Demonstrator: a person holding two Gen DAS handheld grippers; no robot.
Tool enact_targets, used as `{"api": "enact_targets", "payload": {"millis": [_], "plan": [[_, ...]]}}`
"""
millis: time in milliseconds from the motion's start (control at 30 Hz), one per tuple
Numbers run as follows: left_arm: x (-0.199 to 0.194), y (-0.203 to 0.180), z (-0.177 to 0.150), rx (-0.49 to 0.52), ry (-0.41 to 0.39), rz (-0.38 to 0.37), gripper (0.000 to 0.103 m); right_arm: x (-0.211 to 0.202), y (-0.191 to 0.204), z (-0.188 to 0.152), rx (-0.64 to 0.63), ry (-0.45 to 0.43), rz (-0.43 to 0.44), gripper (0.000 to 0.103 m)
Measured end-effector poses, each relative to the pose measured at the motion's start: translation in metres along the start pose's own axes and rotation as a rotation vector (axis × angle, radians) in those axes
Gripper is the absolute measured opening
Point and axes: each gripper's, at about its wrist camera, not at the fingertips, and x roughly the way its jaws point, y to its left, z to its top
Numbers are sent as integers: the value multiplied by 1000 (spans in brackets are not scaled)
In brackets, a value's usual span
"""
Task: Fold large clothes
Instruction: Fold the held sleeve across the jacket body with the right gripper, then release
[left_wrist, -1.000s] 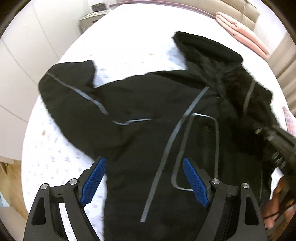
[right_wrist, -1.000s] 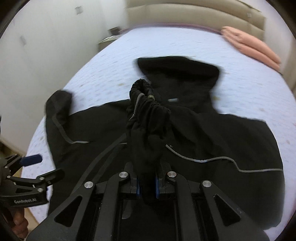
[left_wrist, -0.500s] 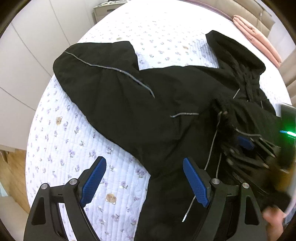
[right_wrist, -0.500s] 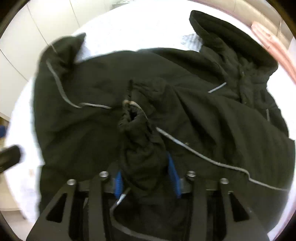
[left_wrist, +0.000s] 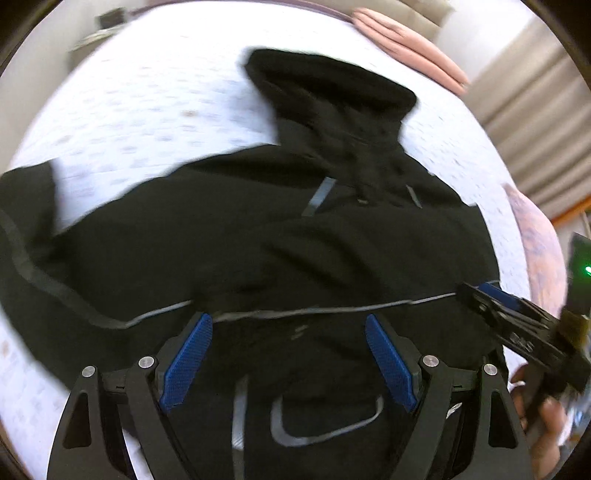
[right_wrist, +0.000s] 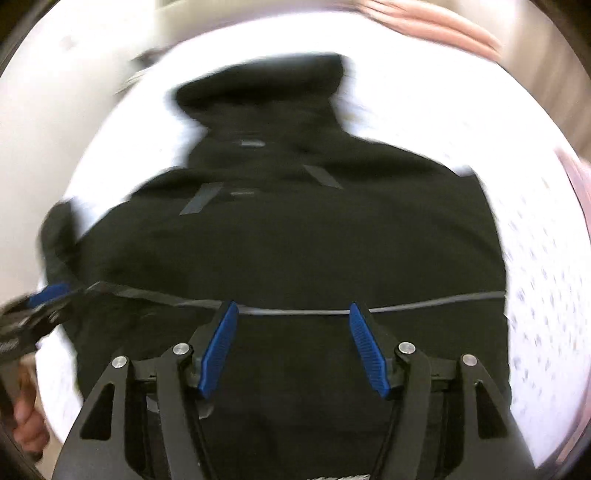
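Note:
A large black hooded jacket (left_wrist: 295, 236) with thin grey reflective lines lies spread on the bed, hood toward the far end; it also fills the right wrist view (right_wrist: 295, 240). One sleeve lies folded across the body. My left gripper (left_wrist: 288, 354) is open and empty above the jacket's lower part. My right gripper (right_wrist: 293, 343) is open and empty above the folded sleeve's grey line. The right gripper also shows at the right edge of the left wrist view (left_wrist: 517, 325), and the left gripper shows at the left edge of the right wrist view (right_wrist: 33, 310). Both views are motion-blurred.
The jacket lies on a white quilted bedspread (left_wrist: 147, 110) with small flower prints. Pink pillows (left_wrist: 410, 55) lie at the head of the bed. A pinkish item (left_wrist: 535, 243) lies at the right edge. Curtains (left_wrist: 535, 122) hang beyond it.
My right gripper opened and let go of the sleeve cuff, which now lies across the jacket body. Both grippers shifted to face the jacket from its lower end.

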Motion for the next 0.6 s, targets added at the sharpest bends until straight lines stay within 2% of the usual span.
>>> {"api": "enact_targets", "payload": {"millis": [67, 167, 300, 367, 433, 500, 600], "plan": [[23, -4, 4, 16, 40, 35, 86, 22, -16, -1, 38, 38, -24, 66], [58, -2, 1, 51, 111, 130, 86, 48, -23, -7, 36, 110, -36, 66], [58, -17, -3, 133, 113, 202, 86, 56, -17, -8, -1, 125, -55, 71], [49, -20, -2, 137, 110, 185, 86, 48, -20, -4, 3, 129, -32, 69], [30, -17, -1, 111, 81, 134, 86, 25, -33, 5, 25, 54, -15, 68], [12, -8, 0, 66, 45, 102, 86, 2, -53, 20, 45, -47, -57, 68], [15, 10, 0, -9, 61, 96, 86, 10, -80, 37, 102, -52, -90, 70]]}}
